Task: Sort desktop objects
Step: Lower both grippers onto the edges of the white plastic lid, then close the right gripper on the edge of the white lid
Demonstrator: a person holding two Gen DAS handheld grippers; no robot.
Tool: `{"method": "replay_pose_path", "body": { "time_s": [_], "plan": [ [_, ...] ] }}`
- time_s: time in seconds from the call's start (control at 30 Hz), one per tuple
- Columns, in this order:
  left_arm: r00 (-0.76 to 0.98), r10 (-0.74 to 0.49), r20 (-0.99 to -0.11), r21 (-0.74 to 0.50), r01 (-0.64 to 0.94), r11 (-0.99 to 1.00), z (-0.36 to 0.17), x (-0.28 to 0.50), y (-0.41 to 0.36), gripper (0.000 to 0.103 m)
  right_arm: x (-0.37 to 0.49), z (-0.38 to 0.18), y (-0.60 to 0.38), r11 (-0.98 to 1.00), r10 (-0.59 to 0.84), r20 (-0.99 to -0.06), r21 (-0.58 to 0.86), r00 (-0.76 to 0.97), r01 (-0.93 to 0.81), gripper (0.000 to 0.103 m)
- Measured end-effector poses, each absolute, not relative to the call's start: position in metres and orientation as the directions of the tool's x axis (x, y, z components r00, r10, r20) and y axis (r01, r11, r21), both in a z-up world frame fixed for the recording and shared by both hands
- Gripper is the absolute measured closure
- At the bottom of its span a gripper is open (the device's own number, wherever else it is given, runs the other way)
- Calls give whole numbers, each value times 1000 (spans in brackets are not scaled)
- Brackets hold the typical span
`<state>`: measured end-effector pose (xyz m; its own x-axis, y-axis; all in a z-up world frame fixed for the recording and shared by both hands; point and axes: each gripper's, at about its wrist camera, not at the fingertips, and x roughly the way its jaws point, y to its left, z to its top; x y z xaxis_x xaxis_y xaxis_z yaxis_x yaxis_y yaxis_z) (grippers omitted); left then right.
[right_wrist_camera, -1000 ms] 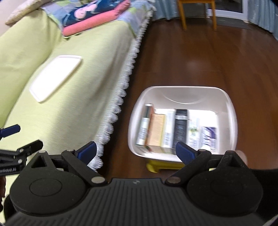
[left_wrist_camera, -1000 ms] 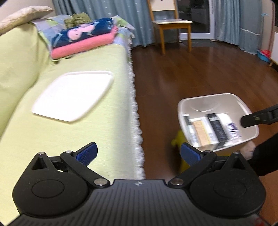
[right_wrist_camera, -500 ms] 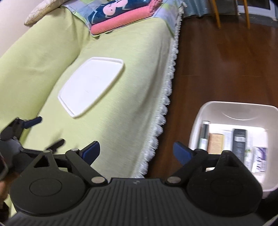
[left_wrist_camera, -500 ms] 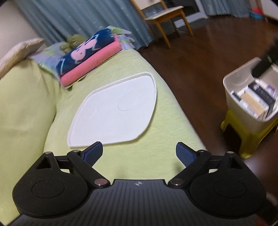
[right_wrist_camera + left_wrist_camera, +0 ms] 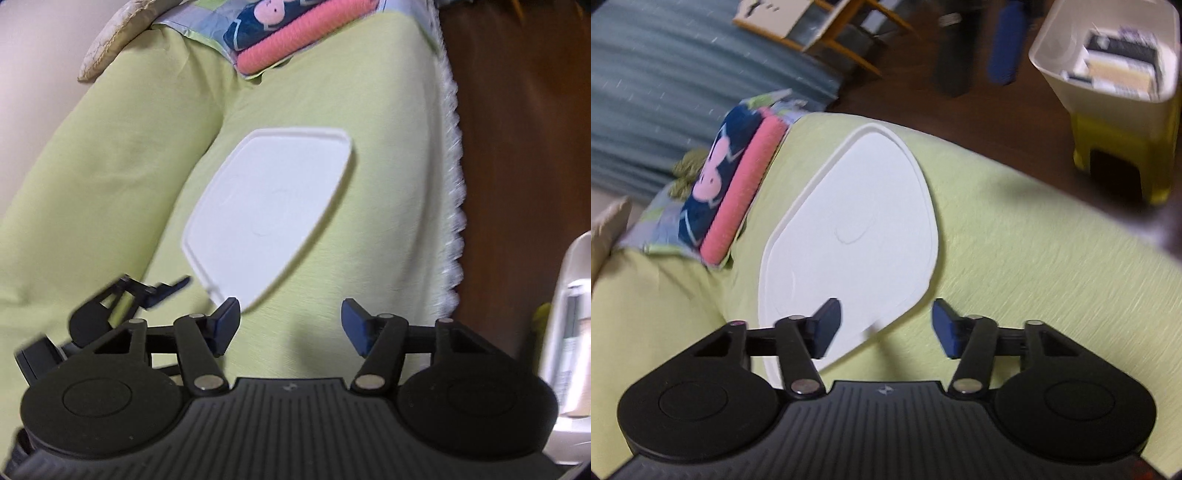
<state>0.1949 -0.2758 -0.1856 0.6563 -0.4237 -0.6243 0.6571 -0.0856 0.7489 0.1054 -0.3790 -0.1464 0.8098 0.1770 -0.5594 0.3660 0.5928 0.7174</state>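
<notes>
**Hovering over the sofa, both tongs held apart**

Ahead of both tongs, a green sofa [image 5: 1015, 236] is seen, a white lid [image 5: 857, 236] lying on it. The left gripper [image 5: 886, 325] and right gripper [image 5: 290, 321] are held apart, empty. A boxed-filled white bin [image 5: 1108, 48] stands far right.

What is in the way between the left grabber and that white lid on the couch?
Nothing visible. The left gripper is open and empty, right at the near edge of the white lid, which lies flat on the green sofa cover. The folded blankets sit beyond it, off to the side.
</notes>
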Motion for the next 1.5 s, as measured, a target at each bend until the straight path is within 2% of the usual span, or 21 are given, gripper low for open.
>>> {"method": "replay_pose_path", "body": {
  "time_s": [0.17,0.2,0.23,0.3,0.7,0.8,0.87,0.9,1.03,1.1,1.13,1.2,1.27,1.3,1.33,1.5],
  "plan": [
    [651,-449,-612,769,623,-145,-196,199,-277,56,129,-164,-381,507,216,-487,796,846,329,45],
    [645,-451,-616,766,625,-153,-197,200,-277,66,134,-167,-382,494,212,-478,805,852,328,45],
    [642,-450,-621,763,626,-161,-199,201,-278,86,137,-169,-384,475,206,-468,815,859,330,45],
    [641,-447,-623,764,622,-172,-204,202,-278,89,144,-177,-387,434,199,-451,837,870,334,45],
    [633,-450,-631,741,662,-108,-193,190,-272,90,162,-214,-405,292,167,-392,896,905,335,46],
    [632,-447,-633,728,682,-66,-189,176,-264,90,159,-216,-404,284,171,-389,899,905,333,53],
    [623,-440,-647,708,705,-41,-186,163,-257,99,155,-218,-402,276,187,-389,902,902,332,55],
    [619,-437,-652,700,714,-32,-185,156,-253,103,152,-219,-400,274,192,-390,903,901,332,59],
    [606,-427,-671,668,744,6,-181,124,-237,103,134,-224,-389,269,242,-392,906,887,327,73],
    [608,-425,-670,666,746,17,-180,111,-229,103,128,-223,-382,286,266,-400,902,877,325,91],
    [607,-424,-672,660,751,30,-178,108,-226,103,125,-222,-379,299,269,-409,896,872,329,97],
    [612,-418,-671,656,753,49,-176,104,-219,103,120,-221,-375,303,275,-413,894,868,330,99],
    [629,-409,-662,668,742,61,-174,105,-213,103,118,-219,-371,307,284,-410,895,867,323,100],
    [638,-405,-655,675,735,66,-173,106,-211,97,117,-217,-369,314,285,-411,894,866,321,100],
    [647,-403,-647,683,727,72,-171,110,-210,95,117,-215,-368,320,281,-409,893,868,317,100],
    [668,-418,-615,728,685,22,-172,124,-217,93,114,-215,-372,290,235,-405,897,884,334,95]
  ]
}}
